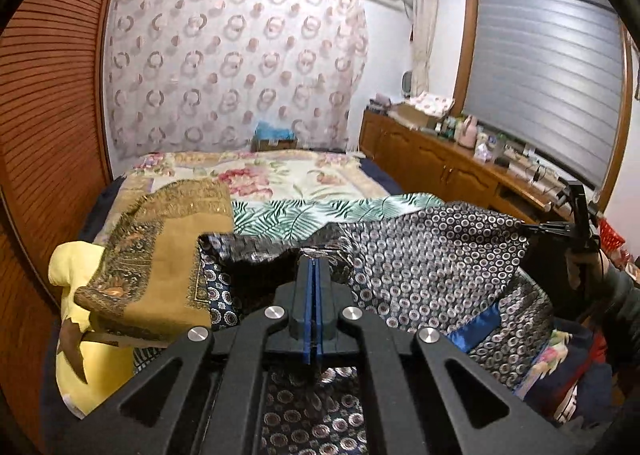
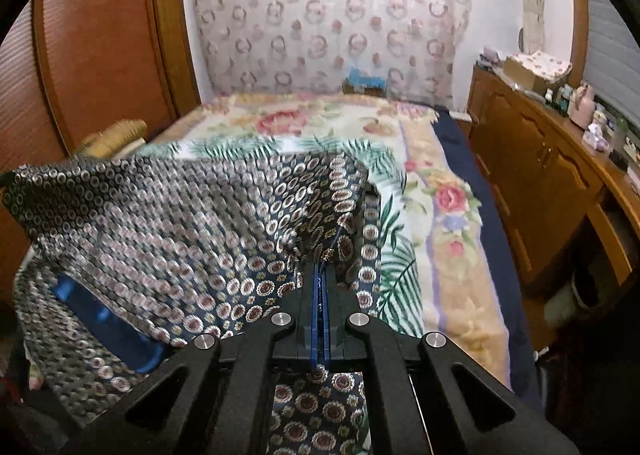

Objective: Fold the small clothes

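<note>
A dark navy garment with a circle and medallion print (image 1: 432, 255) hangs spread between my two grippers above the bed. My left gripper (image 1: 314, 255) is shut on one edge of it. My right gripper (image 2: 322, 261) is shut on another edge of the same garment (image 2: 192, 223); it also shows at the far right of the left wrist view (image 1: 576, 223). A blue lining strip (image 2: 108, 323) shows on the garment's lower part. The cloth drapes under both grippers.
The bed has a floral blanket (image 2: 440, 191) and a palm-leaf cloth (image 1: 304, 211). A folded gold-brown cloth (image 1: 168, 255) lies on a yellow cushion (image 1: 96, 355) at left. A wooden cabinet (image 2: 540, 159) with bottles runs along the right. A wooden louvred wardrobe (image 1: 48, 115) stands left.
</note>
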